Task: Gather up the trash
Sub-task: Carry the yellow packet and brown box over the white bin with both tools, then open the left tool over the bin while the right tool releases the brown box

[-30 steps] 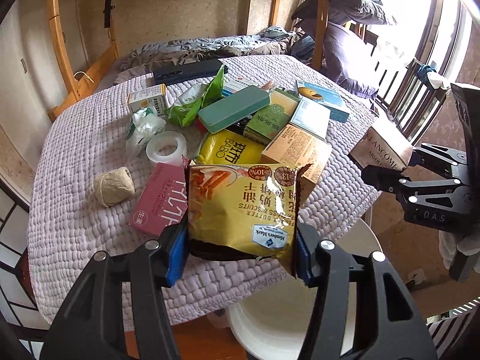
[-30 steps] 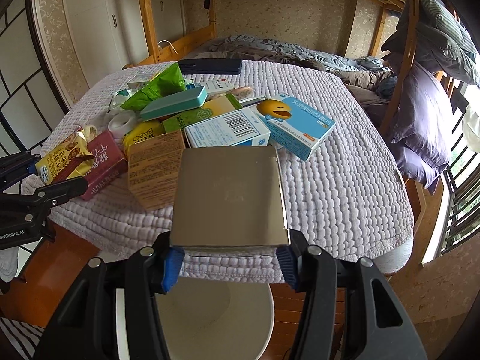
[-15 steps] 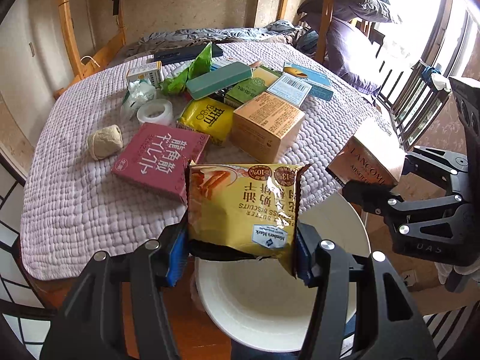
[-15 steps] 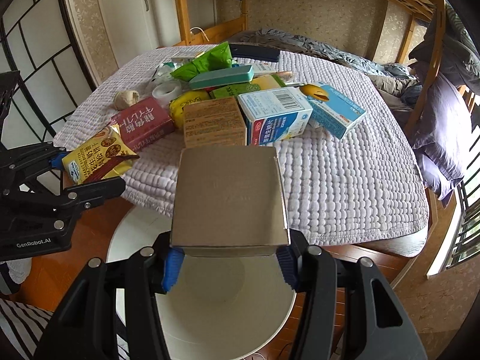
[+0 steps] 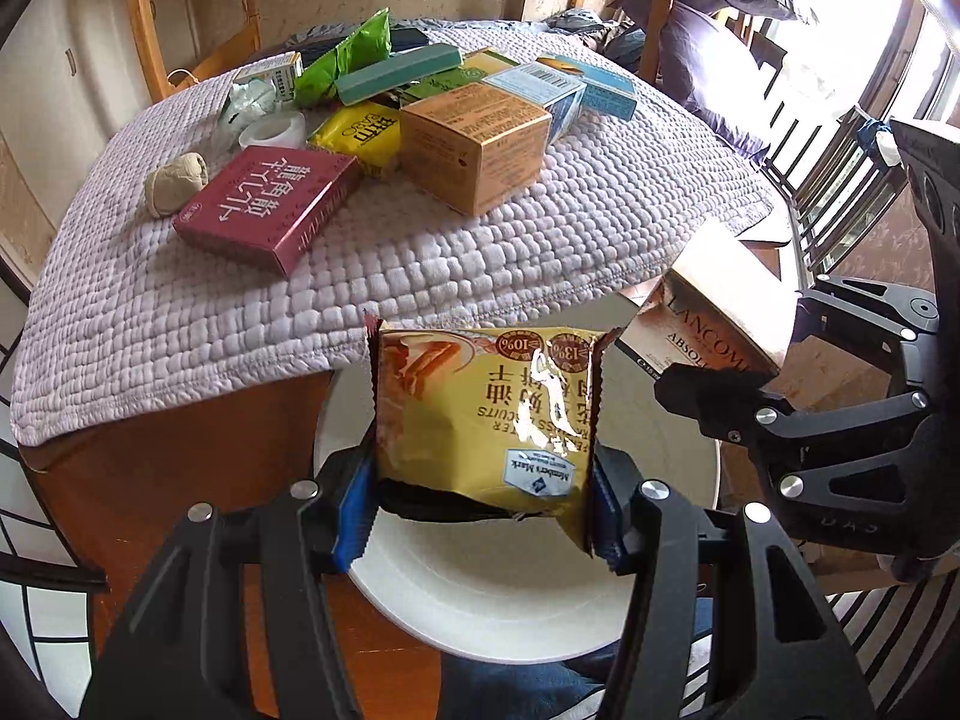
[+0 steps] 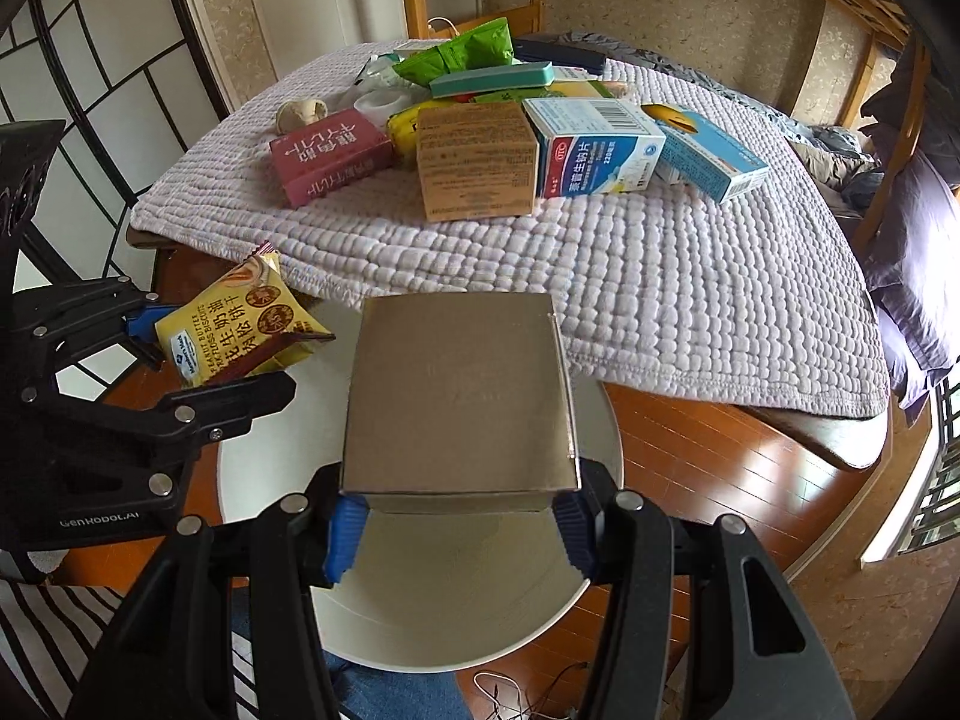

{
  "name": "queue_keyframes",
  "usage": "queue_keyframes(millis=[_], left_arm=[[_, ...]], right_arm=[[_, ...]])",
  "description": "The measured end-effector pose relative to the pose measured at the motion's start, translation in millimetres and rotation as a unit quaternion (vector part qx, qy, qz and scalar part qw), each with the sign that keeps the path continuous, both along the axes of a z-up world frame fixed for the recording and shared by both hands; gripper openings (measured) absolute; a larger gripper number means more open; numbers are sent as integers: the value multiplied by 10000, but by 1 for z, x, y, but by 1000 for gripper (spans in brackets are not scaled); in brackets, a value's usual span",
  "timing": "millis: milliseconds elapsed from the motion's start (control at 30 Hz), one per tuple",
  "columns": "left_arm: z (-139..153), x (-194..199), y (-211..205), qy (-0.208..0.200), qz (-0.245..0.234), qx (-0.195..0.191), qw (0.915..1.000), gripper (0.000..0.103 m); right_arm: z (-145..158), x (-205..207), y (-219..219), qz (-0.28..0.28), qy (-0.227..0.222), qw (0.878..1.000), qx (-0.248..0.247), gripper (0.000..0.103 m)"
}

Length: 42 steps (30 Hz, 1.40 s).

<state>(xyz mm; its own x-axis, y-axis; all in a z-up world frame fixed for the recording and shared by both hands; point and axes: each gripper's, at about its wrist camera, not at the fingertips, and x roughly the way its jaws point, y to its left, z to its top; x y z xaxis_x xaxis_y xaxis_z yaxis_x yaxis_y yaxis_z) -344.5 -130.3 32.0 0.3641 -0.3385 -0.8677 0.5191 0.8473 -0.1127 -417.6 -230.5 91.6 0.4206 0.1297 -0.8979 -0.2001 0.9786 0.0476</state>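
— While both grippers hang past the table's near edge, what does each one carry?

— Clamped between the blue pads of the left gripper (image 5: pixel 480 510) is a yellow biscuit packet (image 5: pixel 486 408), pressed from both sides. The right gripper (image 6: pixel 459 519) has its fingers closed on a tan Lancome box (image 6: pixel 459 402), pinched at its near end.

— And where do those two sit over the room?

— Both are above the white round bin (image 5: pixel 498 594), which stands on the wooden floor just beside the near edge of the table (image 5: pixel 372 276). Packet and box hang side by side, close but not touching.

— What lies on the table itself?

— On its quilted lilac cover: a dark red box (image 5: pixel 270 204) toward the near left edge, a ball of twine (image 5: pixel 176 183) behind it at the left edge, an orange-brown carton (image 5: pixel 474 144) near the middle, a roll of tape (image 5: pixel 273 129), a yellow pouch (image 5: pixel 360 132), a green bag (image 5: pixel 345 60), a teal case (image 5: pixel 399 72) and blue-and-white medicine boxes (image 6: pixel 594 147) toward the far side.
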Motion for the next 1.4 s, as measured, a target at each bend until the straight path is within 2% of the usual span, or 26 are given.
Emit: queue_keyframes(millis=[467,1200,1400], left_arm=[[-41,-14,-6,313,-20,187,9993,58],[-87,-2,-31,561,-147,516,9970,58],[-92,1,-31,602,-188,333,9975,62]], right_arm=[[-35,-7,-1,-101,289,9995,-120,53],[-94,-9,2,-289,634,9973,-249,53],[-106,-10,4,-333,717,9967,-161,53]])
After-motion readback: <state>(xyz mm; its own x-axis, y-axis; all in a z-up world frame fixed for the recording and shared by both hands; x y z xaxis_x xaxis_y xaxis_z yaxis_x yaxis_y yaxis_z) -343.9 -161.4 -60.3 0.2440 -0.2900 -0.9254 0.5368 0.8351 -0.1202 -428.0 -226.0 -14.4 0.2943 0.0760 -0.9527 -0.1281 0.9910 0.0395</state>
